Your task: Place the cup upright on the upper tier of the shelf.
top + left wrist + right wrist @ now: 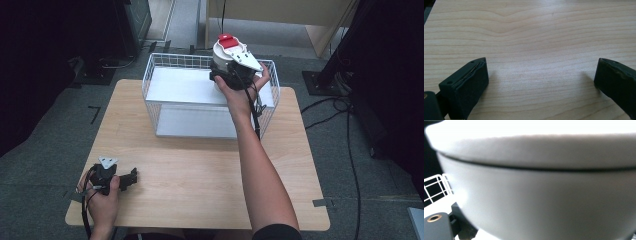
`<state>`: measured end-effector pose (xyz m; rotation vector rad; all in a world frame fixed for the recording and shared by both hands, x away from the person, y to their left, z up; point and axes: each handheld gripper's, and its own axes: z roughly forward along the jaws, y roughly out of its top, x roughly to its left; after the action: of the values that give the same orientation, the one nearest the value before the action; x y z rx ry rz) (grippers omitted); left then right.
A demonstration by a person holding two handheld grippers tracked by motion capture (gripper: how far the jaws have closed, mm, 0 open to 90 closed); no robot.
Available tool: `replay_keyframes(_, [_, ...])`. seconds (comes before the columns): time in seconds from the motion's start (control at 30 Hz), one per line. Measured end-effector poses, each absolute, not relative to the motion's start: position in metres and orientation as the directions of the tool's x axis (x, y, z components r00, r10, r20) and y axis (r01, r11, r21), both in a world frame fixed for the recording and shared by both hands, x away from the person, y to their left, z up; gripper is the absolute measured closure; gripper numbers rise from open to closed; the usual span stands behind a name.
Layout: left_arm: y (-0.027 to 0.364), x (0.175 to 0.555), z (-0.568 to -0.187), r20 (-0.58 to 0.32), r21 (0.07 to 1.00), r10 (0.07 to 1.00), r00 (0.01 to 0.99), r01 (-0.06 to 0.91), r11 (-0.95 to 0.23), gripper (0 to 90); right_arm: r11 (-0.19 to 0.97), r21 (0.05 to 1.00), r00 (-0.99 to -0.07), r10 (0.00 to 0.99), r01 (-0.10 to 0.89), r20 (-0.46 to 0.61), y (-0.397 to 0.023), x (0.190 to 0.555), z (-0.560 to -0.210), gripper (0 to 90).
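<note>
A white round container [223,51] with a red flap on its lid hangs over the back right of the white wire basket [149,80]. My right gripper [226,70] is shut on its side and holds it above the basket's rim. Close up in the right gripper view, the container's wall [544,195] is blurred, and a bit of the basket's mesh [434,187] shows at the left. My left gripper [132,178] rests low at the table's front left. Its jaws stand wide apart over bare wood [541,62] with nothing between them.
The wooden table [200,170] carries the basket at its far middle, and a white shelf insert [185,87] sits inside the basket. Dark stands and cables lie on the floor around the table, with a wooden cabinet at the back.
</note>
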<state>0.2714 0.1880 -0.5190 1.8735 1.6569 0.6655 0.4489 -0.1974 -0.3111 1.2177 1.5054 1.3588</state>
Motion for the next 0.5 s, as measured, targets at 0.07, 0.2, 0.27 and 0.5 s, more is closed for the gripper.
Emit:
replay_keyframes(0.07, [0.188, 0.271, -0.519, 0.008, 0.686, 0.993, 0.119, 0.722, -0.092, 0.0, -0.026, 0.986, -0.255, 0.965, 0.167, 0.068, -0.199, 0.448, -0.311, 0.0])
replay_keyframes(0.2, [0.188, 0.271, -0.519, 0.008, 0.685, 0.993, 0.119, 0.722, -0.092, 0.0, -0.029, 0.98, -0.249, 0.965, 0.195, 0.078, -0.2, 0.447, -0.31, 0.0])
replay_keyframes(0.27, [0.188, 0.271, -0.519, 0.008, 0.685, 0.993, 0.119, 0.723, -0.093, 0.0, -0.022, 0.98, -0.255, 0.964, 0.196, 0.072, -0.201, 0.445, -0.311, 0.0])
replay_keyframes(0.5, [0.188, 0.271, -0.519, 0.009, 0.684, 0.993, 0.12, 0.723, -0.094, 0.0, -0.027, 0.981, -0.273, 0.959, 0.191, 0.08, -0.206, 0.436, -0.313, 0.0])
